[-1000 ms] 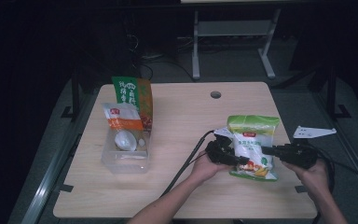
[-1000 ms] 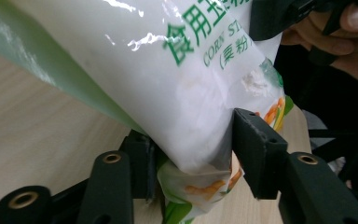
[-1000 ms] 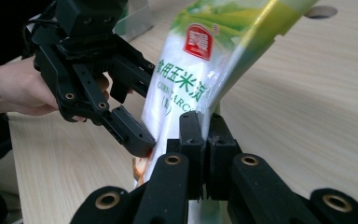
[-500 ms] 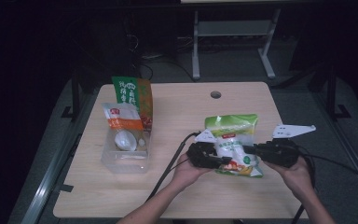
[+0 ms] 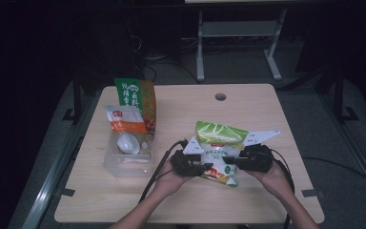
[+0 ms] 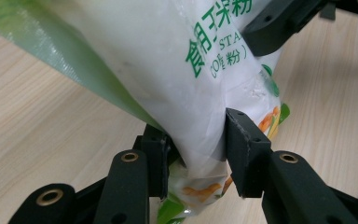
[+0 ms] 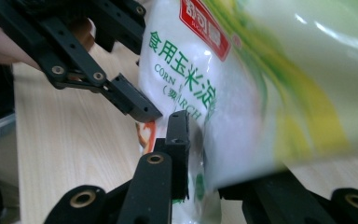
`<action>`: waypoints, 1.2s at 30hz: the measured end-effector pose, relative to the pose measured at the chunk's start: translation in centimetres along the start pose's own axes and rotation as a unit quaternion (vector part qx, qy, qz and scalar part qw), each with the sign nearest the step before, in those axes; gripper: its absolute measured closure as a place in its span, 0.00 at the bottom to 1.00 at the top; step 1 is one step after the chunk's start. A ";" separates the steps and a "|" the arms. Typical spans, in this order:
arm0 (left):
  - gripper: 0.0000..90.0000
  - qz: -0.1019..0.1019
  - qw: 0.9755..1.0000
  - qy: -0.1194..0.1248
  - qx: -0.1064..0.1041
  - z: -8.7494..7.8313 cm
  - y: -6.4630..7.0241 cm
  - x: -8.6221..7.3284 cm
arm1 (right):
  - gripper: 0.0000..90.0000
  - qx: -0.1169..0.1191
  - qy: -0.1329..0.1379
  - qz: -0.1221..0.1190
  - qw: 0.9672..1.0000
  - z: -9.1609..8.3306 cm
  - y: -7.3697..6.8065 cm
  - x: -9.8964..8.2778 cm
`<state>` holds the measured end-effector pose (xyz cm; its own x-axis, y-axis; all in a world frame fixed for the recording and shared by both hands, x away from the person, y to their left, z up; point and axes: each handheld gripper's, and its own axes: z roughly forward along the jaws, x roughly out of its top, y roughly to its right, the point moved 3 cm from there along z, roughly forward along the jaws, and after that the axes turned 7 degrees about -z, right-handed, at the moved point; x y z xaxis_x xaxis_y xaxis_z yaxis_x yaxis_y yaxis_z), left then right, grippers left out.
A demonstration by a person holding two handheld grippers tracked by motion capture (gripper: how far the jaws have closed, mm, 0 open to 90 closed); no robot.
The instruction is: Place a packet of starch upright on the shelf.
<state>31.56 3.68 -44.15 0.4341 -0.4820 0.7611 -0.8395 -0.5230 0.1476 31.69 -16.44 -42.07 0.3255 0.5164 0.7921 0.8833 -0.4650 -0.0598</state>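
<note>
A white and green bag of corn starch (image 5: 218, 149) hangs between my two grippers over the table's front right part. My left gripper (image 5: 190, 164) pinches the bag's lower corner (image 6: 205, 135). Its jaws have just been closing, and both pads (image 6: 242, 140) press on the film. My right gripper (image 5: 251, 160) faces it from the other side. Its jaws have just been opening, and the bag (image 7: 223, 93) still lies between them. One fingertip (image 7: 177, 130) sits at the bag's edge. The other is hidden under the bag.
A clear plastic box (image 5: 128, 160) stands at the table's left with a white round thing inside. An orange and white packet (image 5: 124, 119) and a green and orange bag (image 5: 136, 95) lean at its far end. The wooden table (image 5: 267, 109) has a cable hole (image 5: 220, 97).
Both hands have carried the bag to the left, from near the table's right edge toward its middle. The box and packets at the left have kept still.
</note>
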 end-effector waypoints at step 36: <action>0.53 -0.028 0.999 0.031 0.004 -2.9 -0.1 -1.7 | 0.98 -0.012 0.008 0.004 1.000 -0.9 0.2 1.3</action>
<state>29.93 6.60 -43.67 0.4597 -0.4077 0.7889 -0.8112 -0.5544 0.1862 31.96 -16.48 -40.51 0.3268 0.5005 0.8017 0.8721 -0.4867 -0.0516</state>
